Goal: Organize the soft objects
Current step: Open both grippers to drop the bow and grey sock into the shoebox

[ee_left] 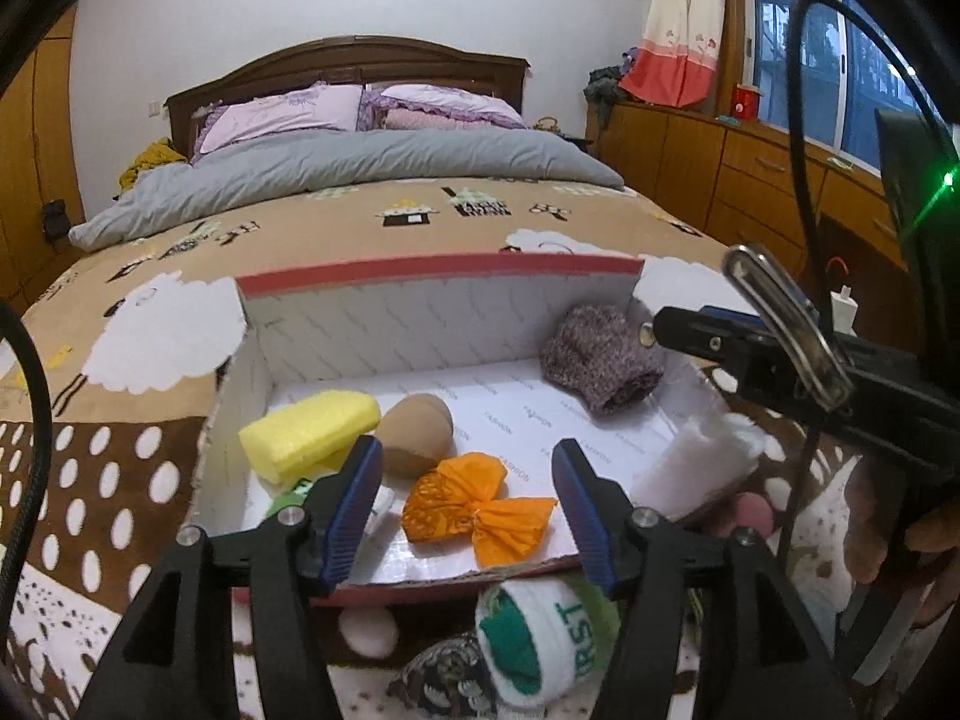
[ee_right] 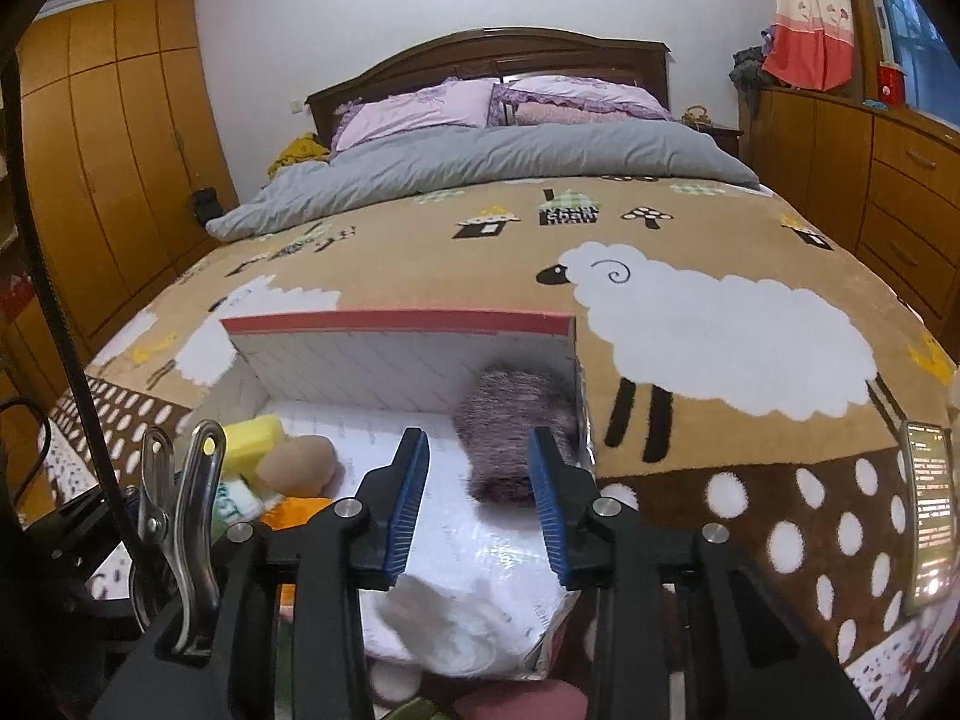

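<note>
An open cardboard box (ee_left: 438, 276) with a red rim lies on the bed. It holds a yellow sponge (ee_left: 309, 432), a tan puff (ee_left: 417, 433), an orange cloth bow (ee_left: 477, 510), a purple knitted roll (ee_left: 600, 360) and a white soft roll (ee_left: 696, 462) at its right front. My left gripper (ee_left: 465, 510) is open and empty above the orange bow. My right gripper (ee_right: 477, 501) is open and empty over the box's right side, behind the white roll (ee_right: 456, 624) and before the purple roll (ee_right: 513, 438). A white-green sock ball (ee_left: 540, 636) lies outside, before the box.
A dark patterned roll (ee_left: 444, 681), a white puff (ee_left: 369, 630) and a pink puff (ee_left: 753, 513) lie on the blanket near the box front. A phone (ee_right: 929, 516) lies on the bed at right. Wooden cabinets (ee_right: 888, 168) stand right; a wardrobe (ee_right: 108, 150) left.
</note>
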The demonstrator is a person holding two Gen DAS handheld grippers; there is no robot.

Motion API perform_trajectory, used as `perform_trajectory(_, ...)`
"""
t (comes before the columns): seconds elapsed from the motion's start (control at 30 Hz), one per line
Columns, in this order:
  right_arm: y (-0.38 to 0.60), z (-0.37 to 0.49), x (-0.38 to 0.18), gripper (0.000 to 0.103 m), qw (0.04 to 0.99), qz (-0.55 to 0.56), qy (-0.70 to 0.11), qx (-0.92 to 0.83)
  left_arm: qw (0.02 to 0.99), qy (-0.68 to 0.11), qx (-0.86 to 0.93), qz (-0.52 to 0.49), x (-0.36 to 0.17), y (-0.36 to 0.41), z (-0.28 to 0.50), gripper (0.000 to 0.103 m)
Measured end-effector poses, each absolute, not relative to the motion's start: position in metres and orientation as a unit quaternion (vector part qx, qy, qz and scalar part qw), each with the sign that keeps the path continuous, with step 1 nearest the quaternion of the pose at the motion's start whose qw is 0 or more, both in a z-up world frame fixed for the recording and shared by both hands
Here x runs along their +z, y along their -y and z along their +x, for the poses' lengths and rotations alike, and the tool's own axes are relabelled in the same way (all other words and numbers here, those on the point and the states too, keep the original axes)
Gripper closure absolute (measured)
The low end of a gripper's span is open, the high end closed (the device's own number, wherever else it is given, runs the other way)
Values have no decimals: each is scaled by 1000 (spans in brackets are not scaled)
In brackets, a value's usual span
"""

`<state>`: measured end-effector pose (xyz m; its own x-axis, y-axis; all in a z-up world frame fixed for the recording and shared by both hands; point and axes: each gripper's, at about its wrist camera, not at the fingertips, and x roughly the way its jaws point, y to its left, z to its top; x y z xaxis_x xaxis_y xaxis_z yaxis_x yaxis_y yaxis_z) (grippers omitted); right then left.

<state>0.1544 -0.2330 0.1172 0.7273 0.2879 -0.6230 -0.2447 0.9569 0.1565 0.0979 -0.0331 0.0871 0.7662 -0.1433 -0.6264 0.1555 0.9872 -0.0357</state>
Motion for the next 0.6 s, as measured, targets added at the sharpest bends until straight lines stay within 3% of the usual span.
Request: perform_trajectory(0.6,233,93,136,67,918,37,-358,168,931,-360,-64,-11,95,8,53,41)
